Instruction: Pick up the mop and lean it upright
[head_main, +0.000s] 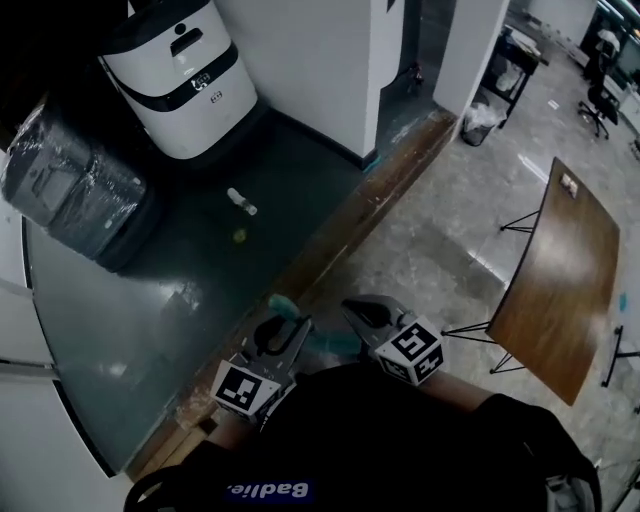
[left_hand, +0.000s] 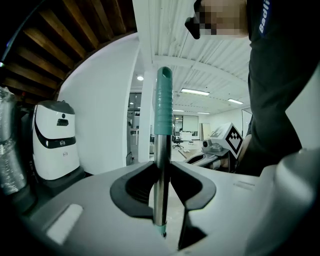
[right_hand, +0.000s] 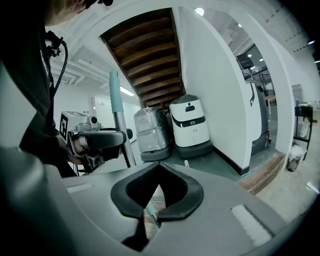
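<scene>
**Mop handle upright in the left gripper, right gripper free**

The left gripper (left_hand: 161, 189) has its jaws closed on the mop handle (left_hand: 160, 150), which stands about upright between the two pads. The hold is on the bare metal tube, just under the teal grip (left_hand: 163, 102) at the top end. The mop head shows in no view, so I cannot say if it touches the floor. The right gripper (right_hand: 150, 202) is just to the right of the left one, near the person's body. Its jaws are almost together and they do not hold the handle. A thin teal piece shows in the slit between them, and it seems to lie behind them.

I judge the handle to be a stiff, light tube with the weight low at the head, so it can swing. The smooth metal may slip or turn in the pads, and the ribbed teal grip looks a safer place to hold. A second hold lower on the tube would stop the turning. Far on the left stands a white cleaning robot (head_main: 180, 75) beside a white wall (head_main: 300, 60), where the mop could lean
</scene>
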